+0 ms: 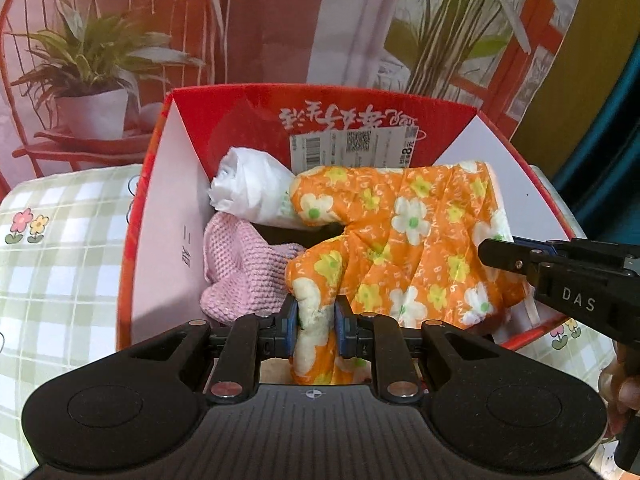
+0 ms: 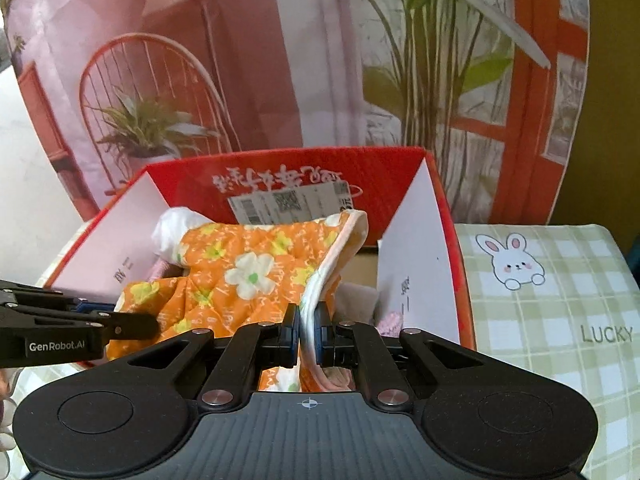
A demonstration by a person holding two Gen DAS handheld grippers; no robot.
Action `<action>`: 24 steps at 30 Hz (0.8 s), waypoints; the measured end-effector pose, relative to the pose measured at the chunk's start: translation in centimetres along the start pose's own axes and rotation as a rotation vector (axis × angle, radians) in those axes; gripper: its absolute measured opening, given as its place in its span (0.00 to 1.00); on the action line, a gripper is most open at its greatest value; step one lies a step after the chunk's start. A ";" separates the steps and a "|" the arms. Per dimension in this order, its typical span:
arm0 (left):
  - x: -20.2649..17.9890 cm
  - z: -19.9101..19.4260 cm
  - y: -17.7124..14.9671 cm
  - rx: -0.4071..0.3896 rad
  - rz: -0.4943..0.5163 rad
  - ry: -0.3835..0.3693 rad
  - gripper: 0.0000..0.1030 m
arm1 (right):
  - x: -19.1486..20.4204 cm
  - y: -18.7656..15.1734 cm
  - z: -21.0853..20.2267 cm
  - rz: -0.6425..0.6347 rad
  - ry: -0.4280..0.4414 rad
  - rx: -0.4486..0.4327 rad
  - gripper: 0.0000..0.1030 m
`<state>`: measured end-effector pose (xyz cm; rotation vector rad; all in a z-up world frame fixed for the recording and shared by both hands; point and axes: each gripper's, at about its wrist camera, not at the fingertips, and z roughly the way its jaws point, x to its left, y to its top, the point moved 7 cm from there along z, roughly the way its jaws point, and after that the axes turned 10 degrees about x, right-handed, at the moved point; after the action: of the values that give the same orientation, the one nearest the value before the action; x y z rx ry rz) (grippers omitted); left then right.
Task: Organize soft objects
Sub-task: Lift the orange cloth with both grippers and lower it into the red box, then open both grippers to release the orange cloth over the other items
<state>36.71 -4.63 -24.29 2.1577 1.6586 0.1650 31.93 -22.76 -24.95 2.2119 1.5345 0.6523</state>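
An orange quilted cloth with white and yellow flowers hangs over the open red box. My left gripper is shut on a bunched fold at the cloth's near left. My right gripper is shut on the cloth's white-trimmed edge at its near right. The cloth spans the box between both grippers. Inside the box lie a white rolled bundle and a pink knitted cloth, partly hidden under the orange cloth. The right gripper's side shows in the left wrist view.
The box stands on a green-and-white checked tablecloth with a bunny print and the word LUCKY. A printed backdrop of plants and an orange chair stands right behind the box. A barcode label sticks on the box's far inner wall.
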 end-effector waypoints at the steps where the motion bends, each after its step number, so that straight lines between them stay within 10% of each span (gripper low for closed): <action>1: 0.0 0.0 0.0 0.004 -0.002 -0.003 0.19 | 0.0 0.0 0.0 -0.002 -0.014 0.006 0.07; 14: -0.3 -0.5 0.3 -0.022 0.017 -0.018 0.27 | -0.3 0.5 -1.0 -0.022 -0.100 -0.019 0.17; 18: -0.6 -2.6 0.3 -0.089 0.022 -0.038 0.72 | -0.1 0.5 -2.4 -0.039 -0.119 -0.061 0.39; 24: -1.1 -6.0 -0.6 -0.182 0.053 -0.035 0.96 | -0.1 0.3 -4.9 -0.015 -0.122 -0.129 0.92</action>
<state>33.87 -4.06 -18.93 2.0570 1.5064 0.2809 29.36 -22.81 -20.75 2.1024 1.4069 0.5828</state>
